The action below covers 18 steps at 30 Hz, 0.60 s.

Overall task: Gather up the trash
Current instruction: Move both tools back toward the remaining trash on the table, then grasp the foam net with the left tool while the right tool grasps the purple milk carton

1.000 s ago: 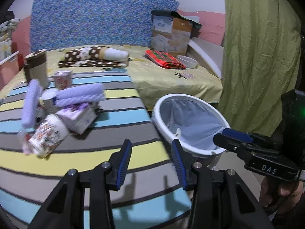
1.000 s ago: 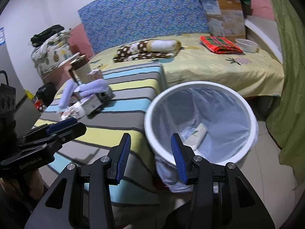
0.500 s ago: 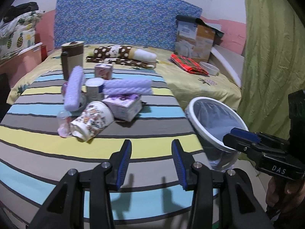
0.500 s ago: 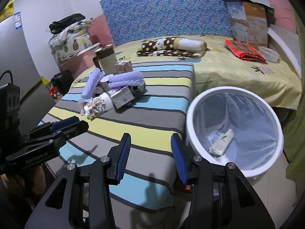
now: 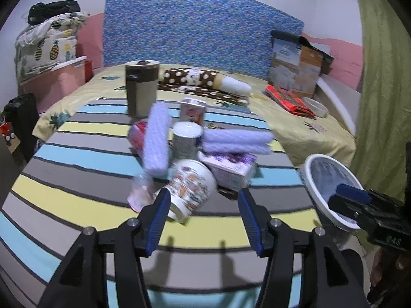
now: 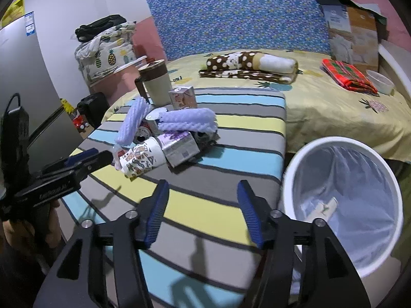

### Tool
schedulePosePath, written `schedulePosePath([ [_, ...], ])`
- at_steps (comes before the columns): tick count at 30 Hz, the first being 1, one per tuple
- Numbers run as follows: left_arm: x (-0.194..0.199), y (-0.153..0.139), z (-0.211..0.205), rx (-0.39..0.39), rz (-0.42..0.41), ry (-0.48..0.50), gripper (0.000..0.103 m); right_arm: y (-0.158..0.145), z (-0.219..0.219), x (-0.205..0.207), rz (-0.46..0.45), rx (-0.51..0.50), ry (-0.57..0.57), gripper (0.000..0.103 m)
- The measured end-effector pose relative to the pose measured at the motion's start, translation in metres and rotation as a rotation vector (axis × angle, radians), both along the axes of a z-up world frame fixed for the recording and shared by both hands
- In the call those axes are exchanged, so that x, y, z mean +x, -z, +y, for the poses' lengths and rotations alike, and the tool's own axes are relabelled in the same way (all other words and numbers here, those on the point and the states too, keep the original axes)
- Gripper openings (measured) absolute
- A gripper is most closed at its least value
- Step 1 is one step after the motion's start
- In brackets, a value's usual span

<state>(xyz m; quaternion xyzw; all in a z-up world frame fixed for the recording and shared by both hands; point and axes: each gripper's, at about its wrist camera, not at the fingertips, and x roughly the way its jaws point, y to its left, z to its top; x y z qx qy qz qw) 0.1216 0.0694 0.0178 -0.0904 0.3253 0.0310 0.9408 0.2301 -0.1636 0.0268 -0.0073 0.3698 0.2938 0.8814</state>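
a heap of trash [image 5: 195, 154] is piled on the striped pad [image 5: 77, 184] laid over the near end of the bed [image 6: 334, 107]. in the heap a printed paper cup [image 5: 191, 190] is tipped on its side at the near edge, with a crumpled clear wrapper [image 5: 140, 192] just beside it. a purple box [image 5: 228, 169] is set behind the cup, two lilac foam rolls [image 5: 156, 141] are propped over the pile, and a small can [image 5: 186, 136] and a carton [image 5: 192, 109] are stood further back. a tall brown-lidded tumbler [image 5: 141, 89] is placed upright behind the heap.

the left gripper [image 5: 204, 218] is held over the pad just short of the cup, its jaws being opened and nothing caught between them. the right gripper [image 6: 203, 213] is held over the pad's near corner, likewise being opened with nothing between its jaws.

a white bin [image 6: 341, 200] lined with a bag is stood on the floor beside the pad, and one pale piece of trash [image 6: 323, 208] is seen at its bottom.
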Motion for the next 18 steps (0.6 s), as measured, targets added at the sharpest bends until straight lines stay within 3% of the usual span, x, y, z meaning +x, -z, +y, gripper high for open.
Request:
schedulePosePath([
  [18,0.069,0.026,0.038,0.029,0.038,-0.107,0.057,0.013,0.04,0.029,-0.016,-0.059,-0.1,0.063],
])
